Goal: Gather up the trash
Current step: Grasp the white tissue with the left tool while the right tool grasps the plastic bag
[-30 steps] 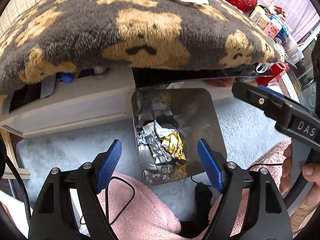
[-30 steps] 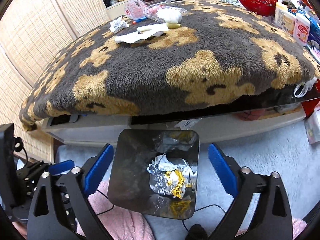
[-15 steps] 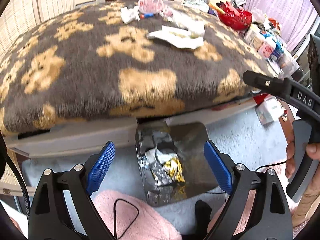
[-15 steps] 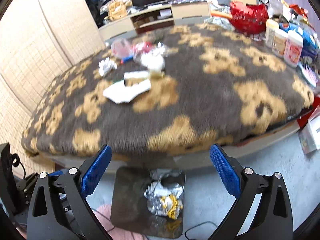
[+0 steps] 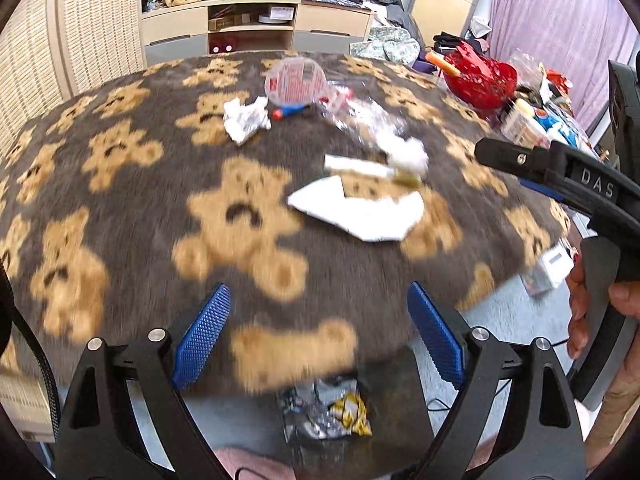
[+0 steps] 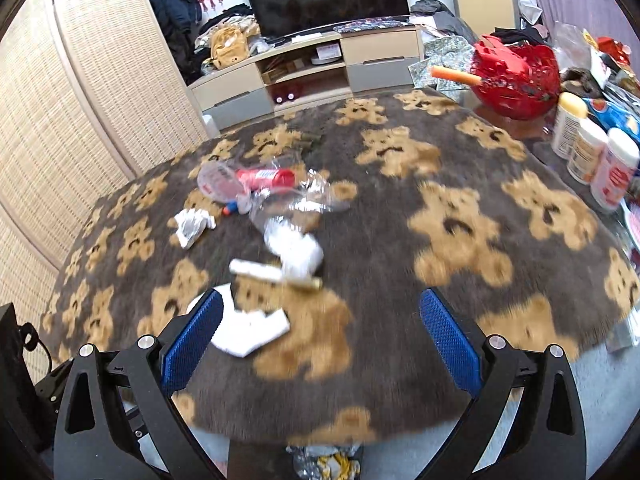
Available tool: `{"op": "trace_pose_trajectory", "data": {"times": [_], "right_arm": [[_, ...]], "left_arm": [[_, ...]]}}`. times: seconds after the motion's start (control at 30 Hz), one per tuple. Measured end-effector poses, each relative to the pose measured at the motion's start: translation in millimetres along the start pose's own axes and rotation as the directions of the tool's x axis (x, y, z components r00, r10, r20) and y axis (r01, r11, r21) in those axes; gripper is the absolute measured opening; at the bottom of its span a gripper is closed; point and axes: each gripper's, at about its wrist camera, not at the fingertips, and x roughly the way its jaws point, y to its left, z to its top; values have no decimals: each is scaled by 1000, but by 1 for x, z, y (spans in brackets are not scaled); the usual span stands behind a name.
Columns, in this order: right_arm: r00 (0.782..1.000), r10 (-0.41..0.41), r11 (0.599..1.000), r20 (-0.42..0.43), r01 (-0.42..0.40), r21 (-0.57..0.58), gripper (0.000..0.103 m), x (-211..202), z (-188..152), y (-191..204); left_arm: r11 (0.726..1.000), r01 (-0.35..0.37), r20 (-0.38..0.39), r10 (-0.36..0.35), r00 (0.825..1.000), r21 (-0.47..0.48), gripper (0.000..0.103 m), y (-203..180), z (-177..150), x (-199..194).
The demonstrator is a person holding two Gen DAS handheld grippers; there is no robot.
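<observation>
My left gripper [image 5: 318,334] is spread wide with nothing between its blue pads [image 5: 202,336]; my right gripper [image 6: 320,350] is spread just as wide and grips nothing either; both hang over the near edge of the table, which is covered by a grey blanket [image 5: 132,208] printed with tan bears; the trash lies scattered toward the middle of that blanket; nearest me is a flat white paper [image 5: 360,210], with a pale stick-shaped wrapper [image 5: 360,166] just behind it and a white wad [image 5: 406,152] touching that wrapper's far end; further back sit a crumpled tissue [image 5: 245,119], a clear round lid with red print [image 5: 295,82] and a crinkled clear plastic wrapper [image 6: 308,196]; below the table edge, between my fingers, a dark bin [image 5: 396,420] on the floor holds silver and yellow foil wrappers [image 5: 328,414]; my right hand [image 5: 592,304] shows at the right of the left view, wrapped round its gripper's handle; a red basket [image 6: 516,80] and white bottles [image 6: 588,152] stand at the table's far right; much of the near blanket is blurred
</observation>
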Motion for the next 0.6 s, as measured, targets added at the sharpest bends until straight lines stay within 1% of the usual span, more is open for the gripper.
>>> {"op": "trace_pose_trajectory", "data": {"times": [0.07, 0.13, 0.17, 0.2, 0.3, 0.47, 0.53, 0.57, 0.6], "right_arm": [[1000, 7, 1000, -1, -7, -4, 99, 9, 7, 1], [1000, 17, 1000, -6, -17, -5, 98, 22, 14, 2], [1000, 24, 1000, -10, -24, -5, 96, 27, 16, 3], [999, 35, 999, -21, -35, -4, 90, 35, 19, 3], [996, 73, 997, -51, -73, 4, 81, 54, 24, 5], [989, 118, 993, -94, -118, 2, 76, 77, 21, 11], [988, 117, 993, -105, -118, -8, 74, 83, 19, 13], [987, 117, 993, -111, -119, -11, 74, 86, 18, 13], [986, 120, 992, -118, -122, -11, 73, 89, 17, 13]], "left_arm": [[1000, -5, 4, 5, 1000, -10, 84, 2, 12, 10], [1000, -4, -2, 4, 1000, -17, 81, 4, 21, 20], [1000, -1, -5, 1, 1000, -17, 80, 4, 23, 23], [1000, 0, -11, -1, 1000, -16, 79, 3, 27, 30], [1000, 4, -28, -4, 1000, -16, 77, 2, 33, 45], [1000, 11, -54, -11, 998, -8, 72, 1, 37, 67], [1000, 10, -62, -10, 998, -4, 68, 1, 38, 74], [1000, 3, -57, -3, 998, 2, 67, 0, 38, 75], [1000, -4, -51, 4, 999, 11, 65, -1, 38, 75]]}}
